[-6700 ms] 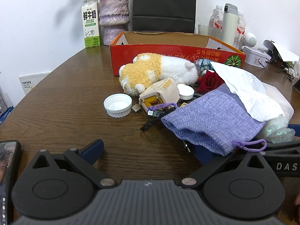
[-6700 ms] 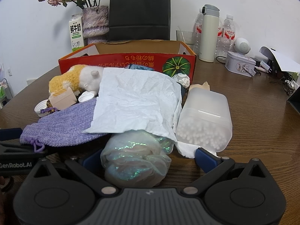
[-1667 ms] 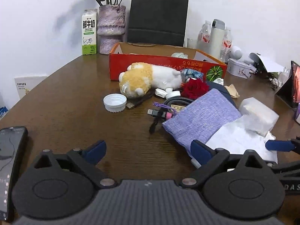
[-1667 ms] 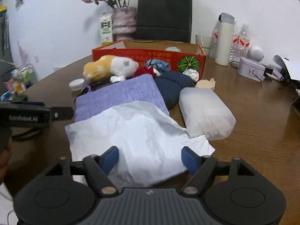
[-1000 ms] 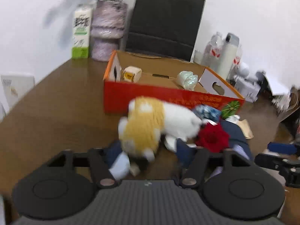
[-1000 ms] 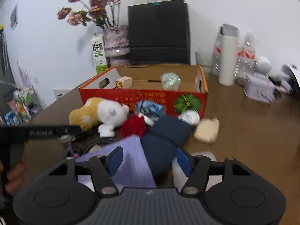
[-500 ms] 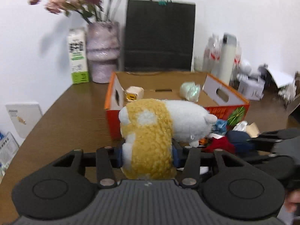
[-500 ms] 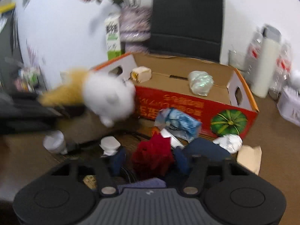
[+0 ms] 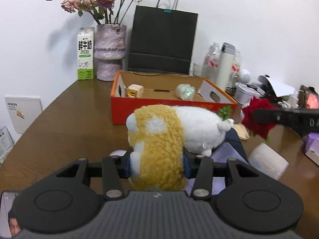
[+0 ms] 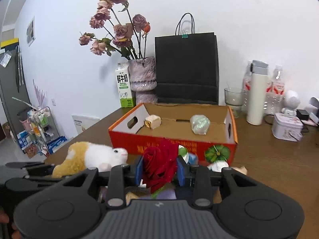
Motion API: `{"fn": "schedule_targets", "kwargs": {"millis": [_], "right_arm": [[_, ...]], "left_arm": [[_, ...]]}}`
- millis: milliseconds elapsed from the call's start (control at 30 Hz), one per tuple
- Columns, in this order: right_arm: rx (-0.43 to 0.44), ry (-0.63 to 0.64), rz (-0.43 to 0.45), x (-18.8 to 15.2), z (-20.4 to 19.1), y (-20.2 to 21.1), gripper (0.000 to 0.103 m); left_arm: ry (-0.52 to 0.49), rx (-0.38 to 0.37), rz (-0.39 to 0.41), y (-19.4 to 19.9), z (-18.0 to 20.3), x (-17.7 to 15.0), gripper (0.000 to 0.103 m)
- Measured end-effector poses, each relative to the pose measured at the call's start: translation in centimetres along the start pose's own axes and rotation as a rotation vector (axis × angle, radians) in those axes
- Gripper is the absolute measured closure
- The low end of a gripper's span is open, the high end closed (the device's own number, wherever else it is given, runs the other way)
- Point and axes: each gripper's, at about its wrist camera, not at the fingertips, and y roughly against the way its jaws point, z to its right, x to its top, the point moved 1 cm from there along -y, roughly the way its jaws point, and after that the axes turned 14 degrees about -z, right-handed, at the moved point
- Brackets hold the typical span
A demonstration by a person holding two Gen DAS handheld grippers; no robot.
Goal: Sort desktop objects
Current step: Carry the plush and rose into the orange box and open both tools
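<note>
Both items are newly lifted off the tabletop [image 9: 59, 123]. The left gripper [image 9: 157, 162] now clamps the plush hamster [image 9: 171, 137], and the right gripper [image 10: 159, 168] pinches the red rose [image 10: 159, 165]. Both hang just before the orange box [image 10: 175, 137], ready for dropping in.
</note>
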Motion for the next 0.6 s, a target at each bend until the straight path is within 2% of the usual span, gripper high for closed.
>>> {"fn": "schedule_targets", "kwargs": {"millis": [200, 333, 467, 600], "right_arm": [[0.043, -0.065, -0.045, -4.7, 0.1, 2.6, 0.070], [0.036, -0.091, -0.033, -5.7, 0.7, 4.0, 0.070], [0.051, -0.107, -0.002, -3.5, 2.0, 4.6, 0.070], [0.069, -0.083, 0.025, 2.3, 4.0, 2.5, 0.070]], "left_arm": [[-0.016, -0.015, 0.003, 1.4, 0.5, -1.4, 0.057], [-0.009, -0.034, 0.002, 1.8, 0.1, -0.2, 0.057], [-0.033, -0.046, 0.006, 1.7, -0.7, 3.9, 0.057], [-0.047, -0.043, -0.012, -1.0, -1.4, 11.4, 0.057]]}}
